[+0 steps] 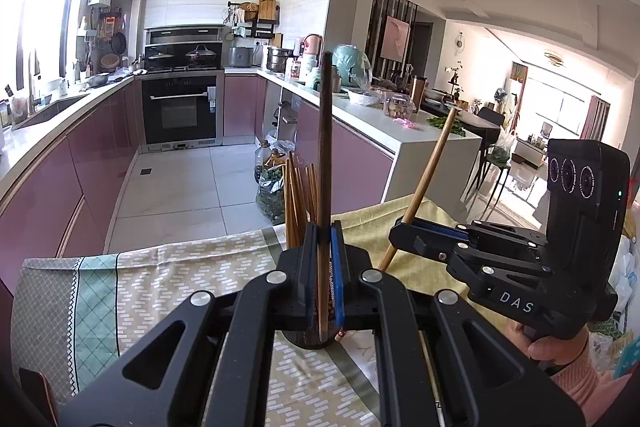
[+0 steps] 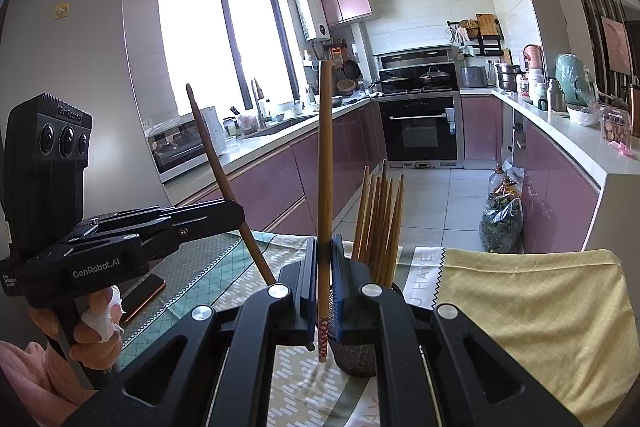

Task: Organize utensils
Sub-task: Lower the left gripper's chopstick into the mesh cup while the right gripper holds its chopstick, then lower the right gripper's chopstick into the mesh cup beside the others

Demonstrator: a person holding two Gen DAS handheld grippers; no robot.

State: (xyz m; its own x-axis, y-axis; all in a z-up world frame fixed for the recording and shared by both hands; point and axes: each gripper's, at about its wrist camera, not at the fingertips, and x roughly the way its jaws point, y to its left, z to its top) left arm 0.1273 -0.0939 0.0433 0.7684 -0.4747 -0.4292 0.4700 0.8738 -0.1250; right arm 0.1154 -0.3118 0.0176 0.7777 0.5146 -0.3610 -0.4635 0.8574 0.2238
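Note:
My left gripper (image 1: 323, 227) is shut on a dark brown chopstick (image 1: 325, 155) that stands upright between its pads; it also shows in the right wrist view (image 2: 216, 163). My right gripper (image 2: 323, 241) is shut on a lighter wooden chopstick (image 2: 325, 163), held upright with its patterned end hanging low; it also shows tilted in the left wrist view (image 1: 428, 175). A dark mesh holder (image 2: 356, 359) with several wooden chopsticks (image 2: 380, 219) stands on the table just beyond both grippers; the chopsticks also show in the left wrist view (image 1: 298, 203). The two grippers are side by side, right one (image 1: 404, 225) to the right.
The table carries a patterned cloth (image 1: 160, 291) and a yellow cloth (image 2: 540, 307). A phone (image 2: 144, 293) lies on the cloth under the left gripper. Behind are kitchen counters (image 1: 60, 131), an oven (image 1: 180, 109) and a bag of greens on the floor (image 2: 500, 223).

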